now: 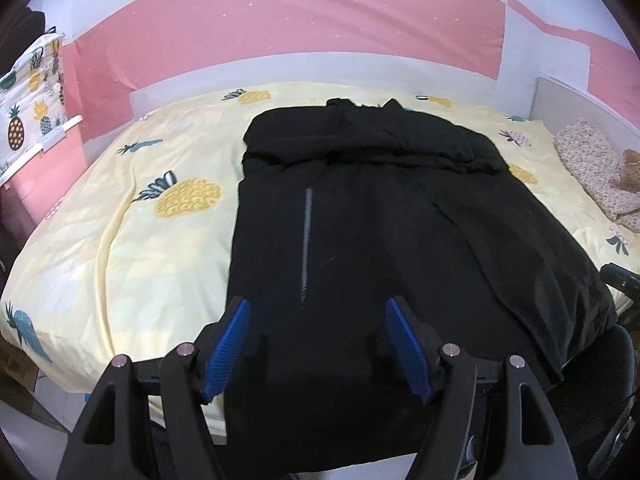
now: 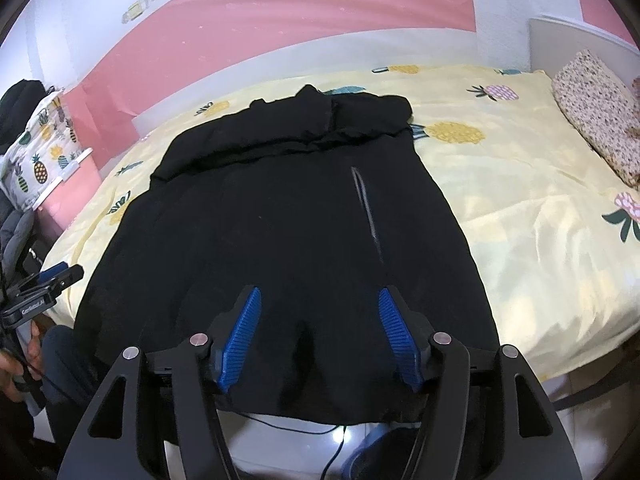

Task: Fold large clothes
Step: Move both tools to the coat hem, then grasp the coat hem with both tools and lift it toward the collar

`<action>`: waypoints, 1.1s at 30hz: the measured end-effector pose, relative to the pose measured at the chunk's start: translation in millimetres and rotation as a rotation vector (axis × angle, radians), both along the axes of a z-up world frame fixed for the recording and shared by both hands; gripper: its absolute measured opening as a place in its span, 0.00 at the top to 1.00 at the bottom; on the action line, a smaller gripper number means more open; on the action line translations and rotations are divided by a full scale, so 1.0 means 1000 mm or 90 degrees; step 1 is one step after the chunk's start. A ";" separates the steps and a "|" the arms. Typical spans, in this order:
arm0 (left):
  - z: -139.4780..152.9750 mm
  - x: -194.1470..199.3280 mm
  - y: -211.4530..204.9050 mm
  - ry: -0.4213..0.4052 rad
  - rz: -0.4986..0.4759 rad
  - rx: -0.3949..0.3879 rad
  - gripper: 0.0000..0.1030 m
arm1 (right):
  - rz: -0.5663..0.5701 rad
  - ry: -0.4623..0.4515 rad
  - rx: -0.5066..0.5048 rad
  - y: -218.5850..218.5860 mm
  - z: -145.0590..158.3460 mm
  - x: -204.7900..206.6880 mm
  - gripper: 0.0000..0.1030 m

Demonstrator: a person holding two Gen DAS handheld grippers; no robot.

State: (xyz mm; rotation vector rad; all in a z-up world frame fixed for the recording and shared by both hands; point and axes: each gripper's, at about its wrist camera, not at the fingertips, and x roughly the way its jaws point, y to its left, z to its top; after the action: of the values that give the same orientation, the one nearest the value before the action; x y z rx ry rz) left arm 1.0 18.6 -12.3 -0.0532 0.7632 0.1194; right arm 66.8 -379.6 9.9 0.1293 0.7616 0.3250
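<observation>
A large black garment (image 1: 380,220) (image 2: 288,216) lies flat along the bed, with its upper part folded down across the far end and a grey zipper strip (image 1: 307,248) (image 2: 366,208) running lengthwise. Its near hem hangs over the front edge of the bed. My left gripper (image 1: 316,302) hovers open over the near left part of the hem, and no cloth is pinched between its blue pads (image 1: 228,344). My right gripper (image 2: 319,291) stands open over the near right part of the hem, its pads (image 2: 400,340) apart from the cloth. In the right wrist view the left gripper (image 2: 60,274) shows at the far left, held by a hand (image 2: 16,364).
The bed has a pale yellow pineapple-print sheet (image 1: 140,240) (image 2: 520,200). A floral pillow (image 1: 588,168) (image 2: 600,120) lies at the right against a white headboard (image 2: 580,36). A pineapple-print cloth (image 1: 32,100) hangs at the left. A cable (image 2: 336,452) lies on the floor below the bed edge.
</observation>
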 end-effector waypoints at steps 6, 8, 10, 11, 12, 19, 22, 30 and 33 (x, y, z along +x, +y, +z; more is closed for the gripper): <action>-0.015 0.000 0.013 0.020 0.020 0.003 0.30 | -0.026 0.020 0.003 -0.017 -0.013 0.005 0.40; -0.021 0.002 0.020 0.028 0.026 -0.002 0.30 | -0.039 0.026 0.006 -0.026 -0.017 0.007 0.40; -0.028 0.004 0.028 0.040 0.035 -0.013 0.30 | -0.056 0.035 0.010 -0.039 -0.023 0.012 0.40; -0.031 0.005 0.033 0.045 0.038 -0.020 0.30 | -0.063 0.040 0.011 -0.045 -0.025 0.014 0.40; -0.034 0.006 0.037 0.051 0.042 -0.027 0.30 | -0.074 0.045 0.016 -0.053 -0.028 0.017 0.40; -0.060 0.014 0.059 0.090 0.042 -0.105 0.29 | -0.100 0.113 0.085 -0.090 -0.050 0.035 0.39; -0.064 0.015 0.061 0.090 0.032 -0.143 0.29 | -0.087 0.136 0.111 -0.093 -0.055 0.039 0.38; -0.070 0.002 0.060 0.102 0.000 -0.196 0.26 | -0.045 0.205 0.167 -0.104 -0.067 0.039 0.36; -0.074 -0.005 0.062 0.108 -0.006 -0.217 0.26 | -0.050 0.211 0.199 -0.110 -0.070 0.038 0.36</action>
State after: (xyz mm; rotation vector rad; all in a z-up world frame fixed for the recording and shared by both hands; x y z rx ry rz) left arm -3.7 81.0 -86.6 -0.3668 0.9469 -0.0174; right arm 105.1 -490.1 -60.4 0.5165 1.0275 0.3508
